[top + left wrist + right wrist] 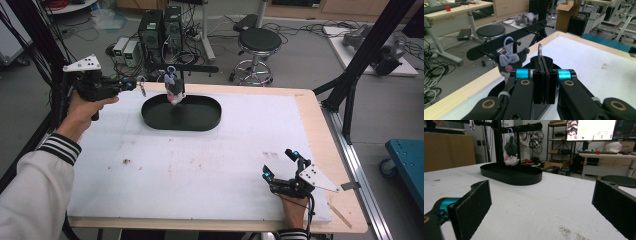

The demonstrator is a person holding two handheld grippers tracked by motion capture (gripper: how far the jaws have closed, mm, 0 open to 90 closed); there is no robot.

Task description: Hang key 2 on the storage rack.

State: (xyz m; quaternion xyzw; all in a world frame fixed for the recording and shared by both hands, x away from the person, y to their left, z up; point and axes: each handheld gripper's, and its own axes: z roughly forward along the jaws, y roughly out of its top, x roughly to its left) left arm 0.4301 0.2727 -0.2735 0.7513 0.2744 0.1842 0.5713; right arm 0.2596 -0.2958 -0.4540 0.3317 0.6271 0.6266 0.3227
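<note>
A thin metal clip (540, 50), a silvery loop, was held upright between the closed pads of the left gripper (543, 82), its rounded top standing above the black, coarse-faced pads. In the high view the left gripper (131, 84) was seen raised over the table's far left corner, the clip (143, 90) hanging at its tip just left of the rack (181, 70).

The rack was made up of a black upright post and a flat black crossbar studded with short round pegs. A soft grey plush (509, 62) with a lilac bow and a pale plastic hook was hung from one peg (516, 42).

Below it, a shallow oval black tray (210, 120) with a low matte wall was set on the white foam sheet (200, 165). The rack's post stood in the tray.

The right gripper (281, 164) was rested near the table's front right edge, its jaws spread wide with nothing between them; rough pads (477, 202) were shown.
</note>
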